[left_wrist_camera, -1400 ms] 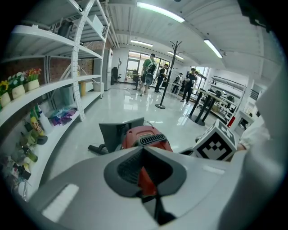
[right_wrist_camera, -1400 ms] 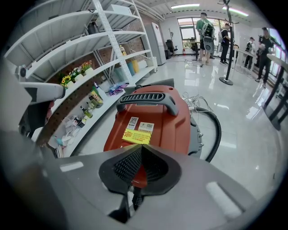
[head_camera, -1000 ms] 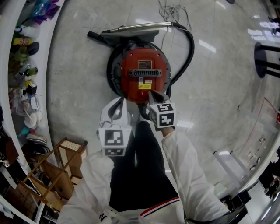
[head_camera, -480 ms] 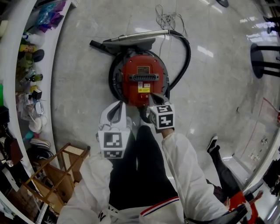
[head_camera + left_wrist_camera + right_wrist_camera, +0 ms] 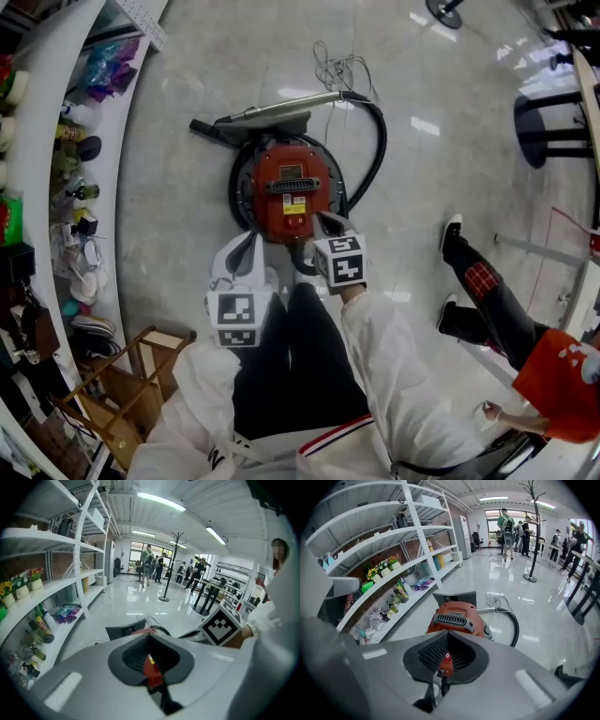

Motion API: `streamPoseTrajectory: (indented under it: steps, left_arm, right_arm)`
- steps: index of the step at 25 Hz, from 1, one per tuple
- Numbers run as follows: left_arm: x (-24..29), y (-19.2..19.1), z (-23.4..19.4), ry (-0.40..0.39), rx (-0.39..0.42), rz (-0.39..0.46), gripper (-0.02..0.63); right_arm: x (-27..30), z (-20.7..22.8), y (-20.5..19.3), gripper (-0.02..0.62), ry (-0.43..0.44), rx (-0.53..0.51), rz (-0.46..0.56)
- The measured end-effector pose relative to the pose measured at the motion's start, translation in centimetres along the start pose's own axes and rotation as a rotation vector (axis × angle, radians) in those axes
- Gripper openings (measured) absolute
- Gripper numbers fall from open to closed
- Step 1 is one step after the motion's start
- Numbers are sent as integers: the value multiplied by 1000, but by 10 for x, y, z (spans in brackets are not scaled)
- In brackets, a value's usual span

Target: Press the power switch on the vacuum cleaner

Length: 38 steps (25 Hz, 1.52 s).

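At the centre of the head view, the right gripper [image 5: 320, 218] has its jaws together with nothing held, and its tips lie at the lower edge of the red vacuum cleaner [image 5: 291, 183]. Lower left of it, the left gripper [image 5: 251, 236] is closed too, also empty. A black hose [image 5: 378, 150] curves round the cleaner's right side. Cluttered shelves [image 5: 42, 169] fill the left edge.

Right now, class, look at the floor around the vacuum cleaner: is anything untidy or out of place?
Yes: a thin cord lies in a loose tangle on the floor beyond the vacuum cleaner, not wound up, and the wand lies flat on the floor behind it.
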State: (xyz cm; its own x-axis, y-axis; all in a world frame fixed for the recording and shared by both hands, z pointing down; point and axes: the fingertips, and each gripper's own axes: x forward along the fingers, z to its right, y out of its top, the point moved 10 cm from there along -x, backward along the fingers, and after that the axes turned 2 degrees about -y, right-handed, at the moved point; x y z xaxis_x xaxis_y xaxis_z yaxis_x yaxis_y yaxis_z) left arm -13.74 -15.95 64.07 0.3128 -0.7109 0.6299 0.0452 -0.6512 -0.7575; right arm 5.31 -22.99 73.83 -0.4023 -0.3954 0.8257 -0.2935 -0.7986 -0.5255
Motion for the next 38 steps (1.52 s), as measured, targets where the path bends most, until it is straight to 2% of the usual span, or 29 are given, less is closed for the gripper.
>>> streamPoseTrajectory:
  steps: [7,19,27,32,38]
  left_arm:
    - [-17,28,8,-1,25,44,0]
    - [-81,69,4,67,12,104,0]
    - [-109,95,6,31,76,168,0]
    - [-123,116,16,2,107,203,0]
    - [-137,137,29,-18,134,249,0]
  right_arm:
    - [-39,3,25,0,-25,10,56]
    - [-145,-15,68,0,-55,9,172]
    - [-210,-31,85,0,-51,17,279]
    - [-251,-45,103,0,-38,-34,358]
    - [-290,-57,117,0,-10,-48,451]
